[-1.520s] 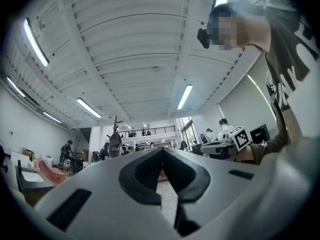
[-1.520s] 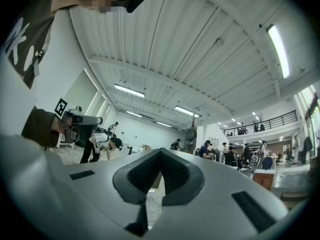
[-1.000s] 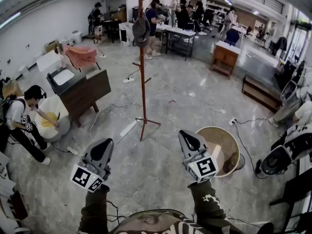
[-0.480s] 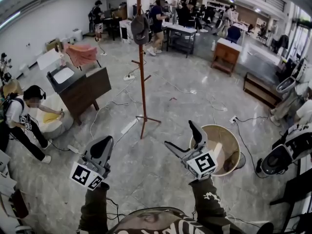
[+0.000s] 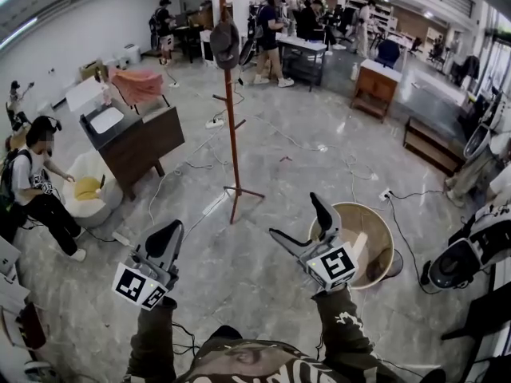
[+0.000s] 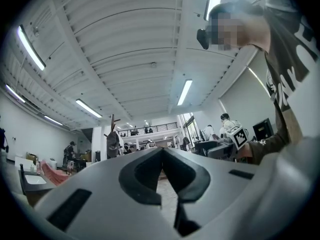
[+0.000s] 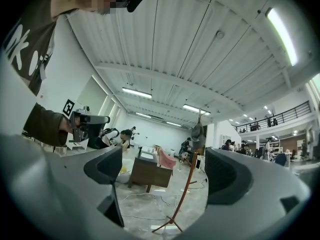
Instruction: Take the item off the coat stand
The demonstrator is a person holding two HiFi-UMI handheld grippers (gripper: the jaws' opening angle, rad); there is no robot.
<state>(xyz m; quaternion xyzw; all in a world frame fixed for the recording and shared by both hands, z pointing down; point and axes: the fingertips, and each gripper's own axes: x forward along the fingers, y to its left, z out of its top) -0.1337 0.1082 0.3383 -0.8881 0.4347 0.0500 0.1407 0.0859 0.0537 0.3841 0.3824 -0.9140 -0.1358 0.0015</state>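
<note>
A tall reddish-brown coat stand [image 5: 232, 118] rises from the marble floor ahead of me, with a dark cap [image 5: 224, 45] hanging near its top. Both grippers are held low in front of me, well short of the stand. My left gripper [image 5: 170, 231] is shut, its jaws meeting with nothing in them. My right gripper [image 5: 297, 218] has its jaws opening wide, and only air lies between them. In the right gripper view the stand [image 7: 187, 184] and cap [image 7: 197, 132] show between the spread jaws. In the left gripper view, stand and cap [image 6: 113, 142] are small, left of the jaws.
A dark wooden desk [image 5: 137, 144] with a pink cloth [image 5: 136, 86] stands to the left of the stand. A person [image 5: 38, 190] bends over a white chair [image 5: 89, 202] beside it. A round tan bin [image 5: 382, 250] sits right of my right gripper. Cables trail over the floor.
My right gripper's jaws have gone from shut to wide open. The left gripper stays shut and has barely moved. The person at the left has shifted.
</note>
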